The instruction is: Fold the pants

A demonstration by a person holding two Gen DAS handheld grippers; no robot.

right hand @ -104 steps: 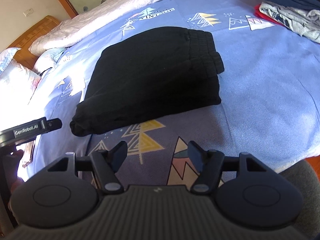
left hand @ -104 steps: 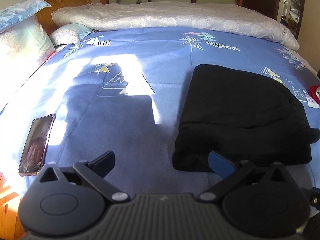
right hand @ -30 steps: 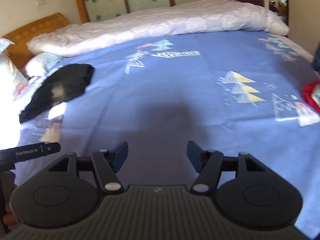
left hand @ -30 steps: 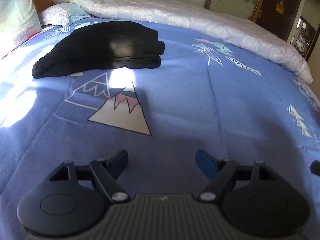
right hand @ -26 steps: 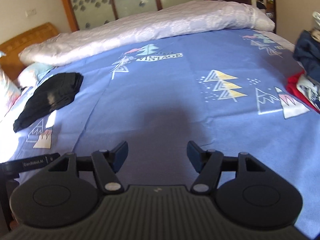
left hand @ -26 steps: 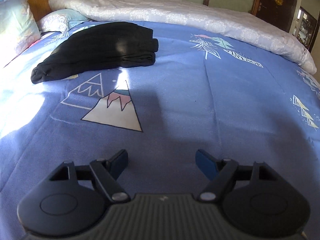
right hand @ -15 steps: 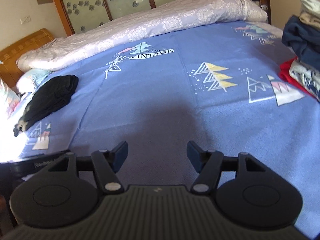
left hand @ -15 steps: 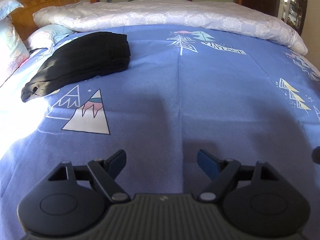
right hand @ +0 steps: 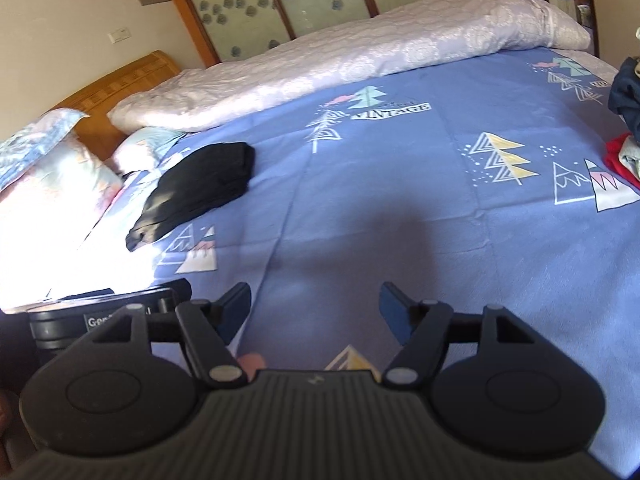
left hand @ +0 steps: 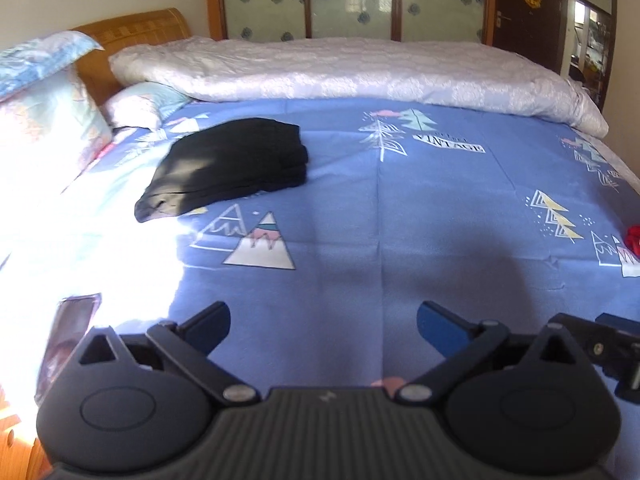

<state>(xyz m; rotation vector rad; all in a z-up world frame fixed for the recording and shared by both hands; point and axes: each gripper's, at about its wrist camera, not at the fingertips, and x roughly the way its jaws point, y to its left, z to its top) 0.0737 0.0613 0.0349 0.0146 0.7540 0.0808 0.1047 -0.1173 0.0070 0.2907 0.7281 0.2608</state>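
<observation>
Black folded pants (left hand: 228, 166) lie on the blue patterned bedsheet (left hand: 440, 208) at the far left, near the pillows; the right wrist view shows the pants (right hand: 200, 188) in the same spot. My left gripper (left hand: 323, 326) hangs over the near part of the bed, well short of the pants. Its jaws are opening and nothing is between them. My right gripper (right hand: 315, 306) is also over the near sheet with its jaws opening on nothing. The left gripper's body (right hand: 108, 312) shows at the lower left of the right wrist view.
A rolled white quilt (left hand: 352, 72) lies along the far side. Pillows (left hand: 44, 112) and a wooden headboard (left hand: 132, 32) are at the left. A phone (left hand: 66, 332) lies at the near left edge. A clothes pile (right hand: 626, 128) with a red item sits at the right.
Both grippers pulled back and rose, so the pants look smaller and farther away. Both sets of jaws stand wider. The phone has come into the left wrist view.
</observation>
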